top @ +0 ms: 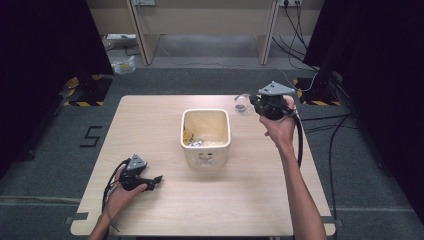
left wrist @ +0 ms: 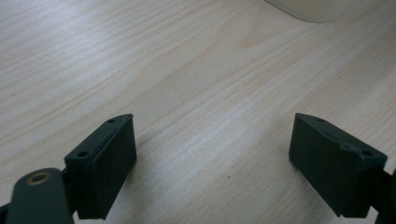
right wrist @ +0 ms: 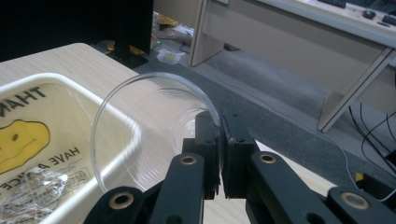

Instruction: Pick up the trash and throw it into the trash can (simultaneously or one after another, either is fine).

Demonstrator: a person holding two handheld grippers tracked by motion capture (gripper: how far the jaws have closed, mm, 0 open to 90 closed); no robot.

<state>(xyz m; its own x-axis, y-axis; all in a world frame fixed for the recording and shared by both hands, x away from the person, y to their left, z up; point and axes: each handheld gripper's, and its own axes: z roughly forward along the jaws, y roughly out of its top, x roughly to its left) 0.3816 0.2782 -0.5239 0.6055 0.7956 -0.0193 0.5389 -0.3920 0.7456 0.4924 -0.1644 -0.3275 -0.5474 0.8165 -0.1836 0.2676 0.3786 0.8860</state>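
Above the far right part of the wooden desk (top: 150,125), the right gripper (right wrist: 220,140) has its jaws clamped on the rim of a clear plastic cup (right wrist: 140,135), holding it on its side in the air just beyond the right edge of a cream bin (top: 205,137). The bin stands at the desk's middle with crumpled foil (right wrist: 32,189) inside. The left gripper (left wrist: 212,163) rests low over the near left of the desk, jaws wide with nothing between them.

Lab: hazard tape (top: 80,103), cables (top: 300,25)
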